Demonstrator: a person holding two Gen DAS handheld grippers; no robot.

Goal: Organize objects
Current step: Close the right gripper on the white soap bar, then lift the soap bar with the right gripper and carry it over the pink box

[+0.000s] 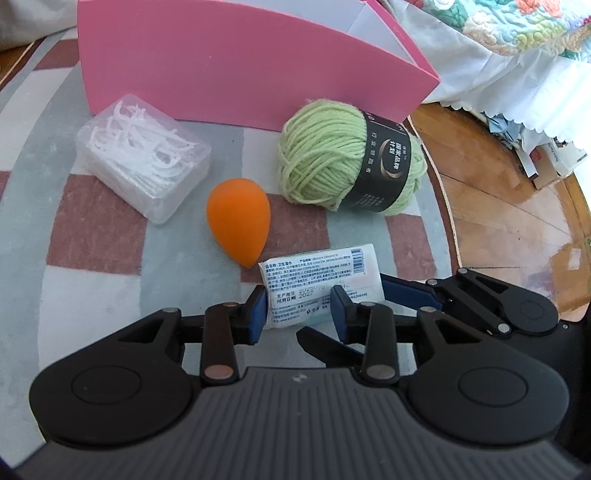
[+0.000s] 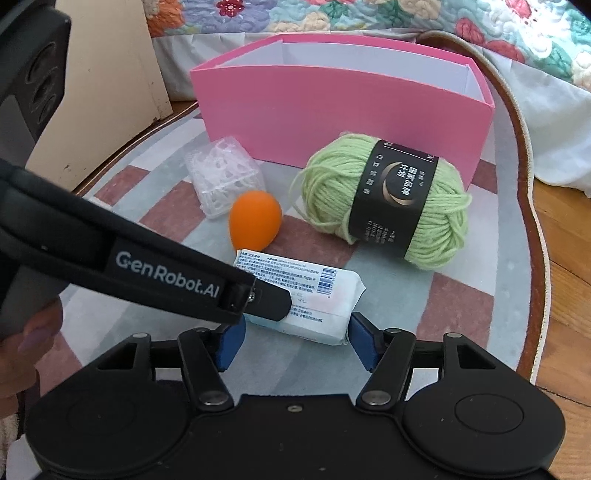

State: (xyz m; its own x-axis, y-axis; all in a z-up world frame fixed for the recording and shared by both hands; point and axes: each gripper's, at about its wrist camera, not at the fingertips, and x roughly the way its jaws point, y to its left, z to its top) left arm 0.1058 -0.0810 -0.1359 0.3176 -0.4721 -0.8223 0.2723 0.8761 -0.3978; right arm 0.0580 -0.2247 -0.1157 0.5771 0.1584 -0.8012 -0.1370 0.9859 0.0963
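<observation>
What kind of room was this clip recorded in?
Probably a bedroom floor at home: a floral quilted bedspread with a white bed skirt hangs beside a striped rug laid on a wooden floor, and small household items sit before a pink box.

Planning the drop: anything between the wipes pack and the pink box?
Yes. The orange sponge and green yarn sit between the wipes pack and the pink box, with a gap between them.

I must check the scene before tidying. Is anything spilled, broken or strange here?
Nothing is spilled or broken. One oddity: both grippers, left and right, have open jaws around the same wet-wipe pack. A loose strand hangs from the green yarn ball.
</observation>
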